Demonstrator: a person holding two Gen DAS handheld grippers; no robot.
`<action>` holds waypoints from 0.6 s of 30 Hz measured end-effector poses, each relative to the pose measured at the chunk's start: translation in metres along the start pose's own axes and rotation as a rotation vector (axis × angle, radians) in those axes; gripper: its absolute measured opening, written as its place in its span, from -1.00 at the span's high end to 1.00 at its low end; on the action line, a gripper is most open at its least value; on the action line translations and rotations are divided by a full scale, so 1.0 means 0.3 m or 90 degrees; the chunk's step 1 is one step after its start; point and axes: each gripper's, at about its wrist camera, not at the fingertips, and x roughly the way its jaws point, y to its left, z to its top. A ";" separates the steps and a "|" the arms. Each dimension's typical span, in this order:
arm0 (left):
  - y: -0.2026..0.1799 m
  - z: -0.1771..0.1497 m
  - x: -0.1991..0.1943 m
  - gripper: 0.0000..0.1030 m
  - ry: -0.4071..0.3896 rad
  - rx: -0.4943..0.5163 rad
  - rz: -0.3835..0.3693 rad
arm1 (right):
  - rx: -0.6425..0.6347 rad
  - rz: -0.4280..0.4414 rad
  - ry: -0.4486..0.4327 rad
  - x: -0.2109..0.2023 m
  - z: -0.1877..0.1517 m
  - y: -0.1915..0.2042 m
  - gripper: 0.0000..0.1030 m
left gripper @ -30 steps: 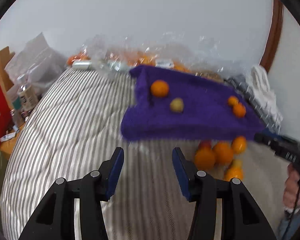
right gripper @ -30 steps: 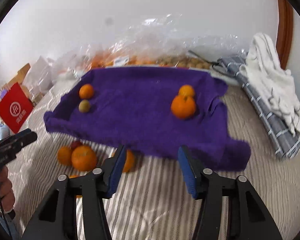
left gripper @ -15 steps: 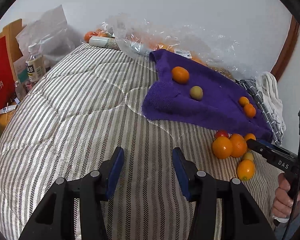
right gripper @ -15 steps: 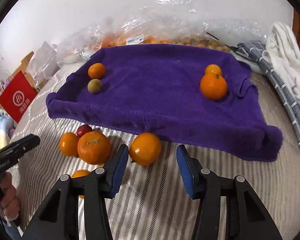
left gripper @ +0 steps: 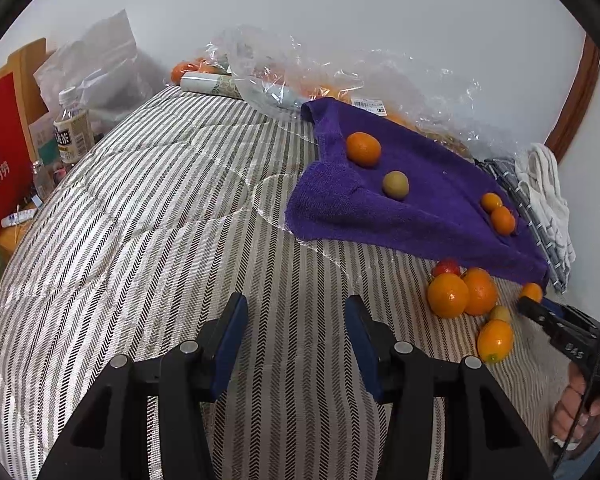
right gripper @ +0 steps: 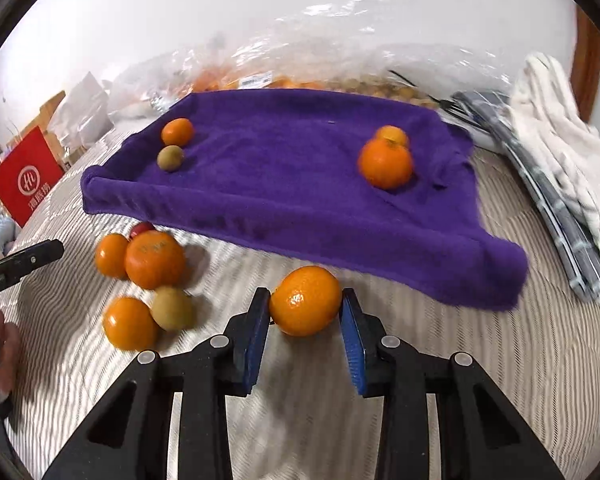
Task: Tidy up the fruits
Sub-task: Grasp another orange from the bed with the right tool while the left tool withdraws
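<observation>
A small orange mandarin [right gripper: 305, 300] lies on the striped bed cover [left gripper: 148, 208], just before the front edge of a purple towel [right gripper: 300, 168]. The right claw [right gripper: 304, 320] has just been closing around it; its blue pads look to touch both sides, though a firm clamp is uncertain. The fruit looks light, smooth and soft-skinned, best squeezed gently across its middle. The left claw [left gripper: 292, 344] hovers apart, empty, angled downward over bare cover.
</observation>
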 end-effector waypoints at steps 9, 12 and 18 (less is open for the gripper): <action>-0.039 -0.004 0.012 -0.07 0.011 0.042 0.029 | 0.042 0.006 -0.060 -0.075 -0.064 -0.104 0.32; -0.050 -0.004 0.016 -0.10 0.016 0.059 0.037 | 0.066 0.006 -0.065 -0.077 -0.058 -0.122 0.32; -0.052 -0.007 0.012 -0.10 0.015 0.058 0.037 | 0.130 -0.042 -0.066 -0.086 -0.059 -0.182 0.32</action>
